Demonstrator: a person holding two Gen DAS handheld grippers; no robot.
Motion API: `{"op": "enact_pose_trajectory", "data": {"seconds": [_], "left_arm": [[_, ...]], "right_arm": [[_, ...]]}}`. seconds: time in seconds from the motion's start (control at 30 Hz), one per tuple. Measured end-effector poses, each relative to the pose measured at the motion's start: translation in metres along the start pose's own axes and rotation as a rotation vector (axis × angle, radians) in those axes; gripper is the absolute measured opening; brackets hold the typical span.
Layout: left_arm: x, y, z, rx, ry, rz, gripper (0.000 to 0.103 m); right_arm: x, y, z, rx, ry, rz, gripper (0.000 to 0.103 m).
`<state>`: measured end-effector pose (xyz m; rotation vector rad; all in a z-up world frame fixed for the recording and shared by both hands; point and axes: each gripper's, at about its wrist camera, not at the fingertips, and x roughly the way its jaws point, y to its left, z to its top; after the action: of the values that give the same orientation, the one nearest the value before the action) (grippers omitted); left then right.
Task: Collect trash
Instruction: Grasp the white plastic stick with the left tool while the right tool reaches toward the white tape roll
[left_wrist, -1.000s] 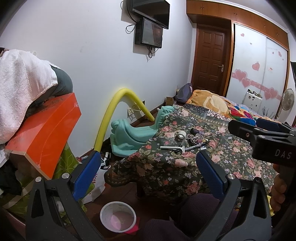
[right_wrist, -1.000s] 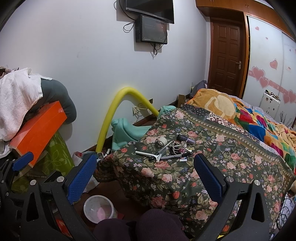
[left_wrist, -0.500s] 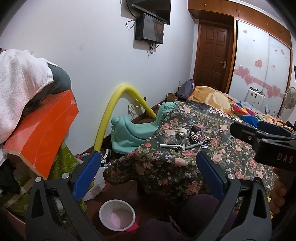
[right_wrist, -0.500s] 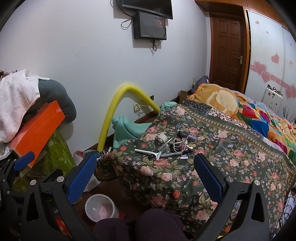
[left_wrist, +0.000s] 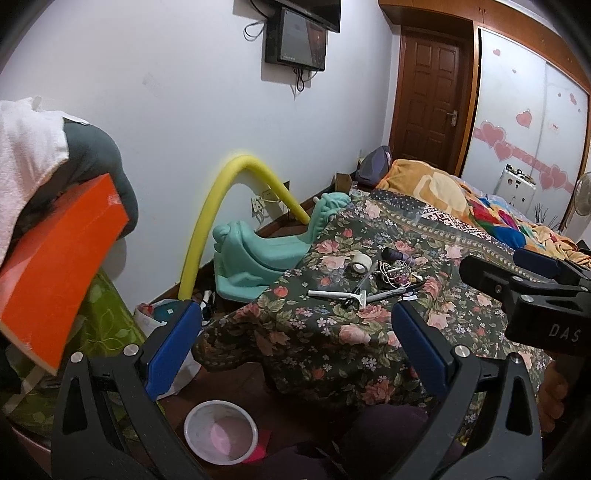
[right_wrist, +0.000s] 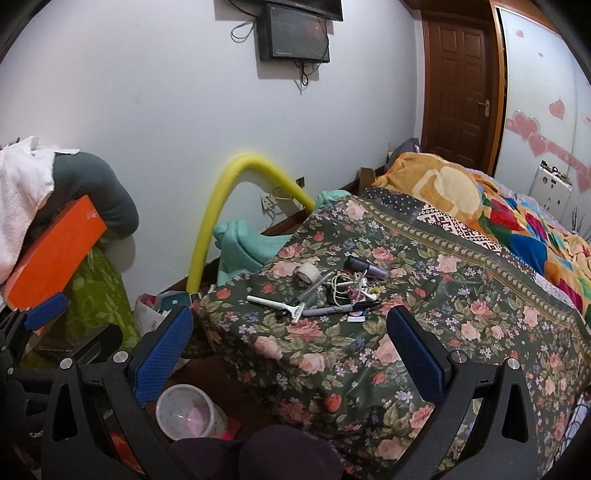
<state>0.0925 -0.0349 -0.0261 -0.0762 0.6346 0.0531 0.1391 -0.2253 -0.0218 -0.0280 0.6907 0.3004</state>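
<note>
Left wrist view: the left gripper (left_wrist: 295, 325) has its blue rubber-padded jaws spread wide with nothing between them. Dead ahead, centre of the frame, a small pile of junk sits on the dark floral bedspread (left_wrist: 332, 332): a white plastic disposable razor (left_wrist: 338, 294) lying roughly left-to-right across the view, a roll of white tape (left_wrist: 361, 261), a tangle of thin white earphone cable (left_wrist: 397, 271), a slim dark pen (left_wrist: 393, 291). Bottom centre, down on the floor, there's a white round plastic tub (left_wrist: 221, 431) with something pink inside, my guess for the trash bin. The other gripper's black body pokes in at the right edge.

Right wrist view: the right gripper (right_wrist: 290, 332) is also wide open and empty. The pile sits just above the gap between its pads, and looks a bit closer and more centred here, so I'd say the right hand goes first. The razor's long axis runs crossways and slightly diagonal, so the jaws probably need a twist to pinch across the smooth, skinny handle. Tub is lower left.
</note>
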Motion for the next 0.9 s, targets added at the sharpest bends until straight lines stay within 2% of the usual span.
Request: {"op": "enact_pose_trajectory", "data": {"seconds": [0.1, 0.4, 0.67, 0.8, 0.9], "left_arm": [[0.018, -0.005, 0.003, -0.007, 0.024, -0.004, 0.102], [0.086, -0.021, 0.003, -0.009, 0.145, -0.005, 0.088], [0.155, -0.031, -0.003, -0.034, 0.251, -0.018, 0.086], [0.187, -0.034, -0.003, -0.054, 0.3, -0.037, 0.08], [0.214, -0.032, -0.004, -0.099, 0.344, -0.05, 0.072]], "right_arm": [[0.015, -0.012, 0.001, 0.007, 0.021, -0.003, 0.103], [0.071, -0.058, -0.003, 0.067, 0.134, -0.017, 0.103], [0.123, -0.097, -0.008, 0.123, 0.235, -0.006, 0.103], [0.148, -0.107, -0.006, 0.128, 0.259, 0.001, 0.096], [0.166, -0.117, -0.007, 0.164, 0.285, 0.034, 0.085]]}}
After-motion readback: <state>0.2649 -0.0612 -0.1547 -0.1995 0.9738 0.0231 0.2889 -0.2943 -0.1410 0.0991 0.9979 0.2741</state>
